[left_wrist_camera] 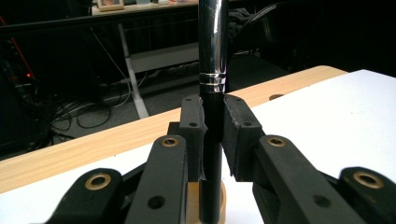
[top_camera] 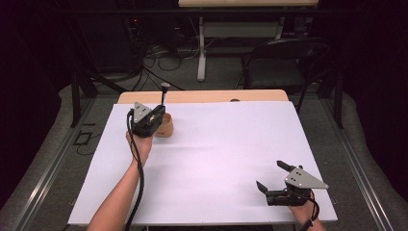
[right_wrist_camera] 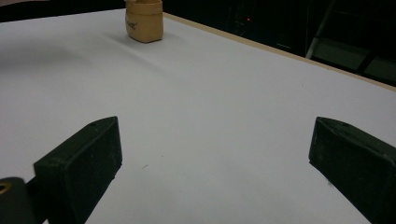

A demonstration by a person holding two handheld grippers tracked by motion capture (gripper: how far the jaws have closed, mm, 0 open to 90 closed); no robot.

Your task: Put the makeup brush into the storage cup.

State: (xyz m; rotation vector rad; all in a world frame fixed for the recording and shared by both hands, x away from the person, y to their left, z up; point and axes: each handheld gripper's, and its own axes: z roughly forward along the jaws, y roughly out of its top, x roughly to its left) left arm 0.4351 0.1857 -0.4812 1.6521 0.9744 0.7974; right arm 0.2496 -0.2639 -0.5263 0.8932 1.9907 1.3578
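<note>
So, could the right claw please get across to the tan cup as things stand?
Probably yes: the right claw stands open, with bare white sheet up to the tan cup, though the left claw crowds it.

Brush handle [left_wrist_camera: 212, 42] showed glossy chrome-like metal above matt black; holder [right_wrist_camera: 144, 21] looked like smooth tan wood; table cover [top_camera: 216, 159] was matt white.

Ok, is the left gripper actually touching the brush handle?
Touching. In the left gripper view, the left gripper has both pads pressed against the black brush handle, with no gap on either side, above the tan cup.
</note>
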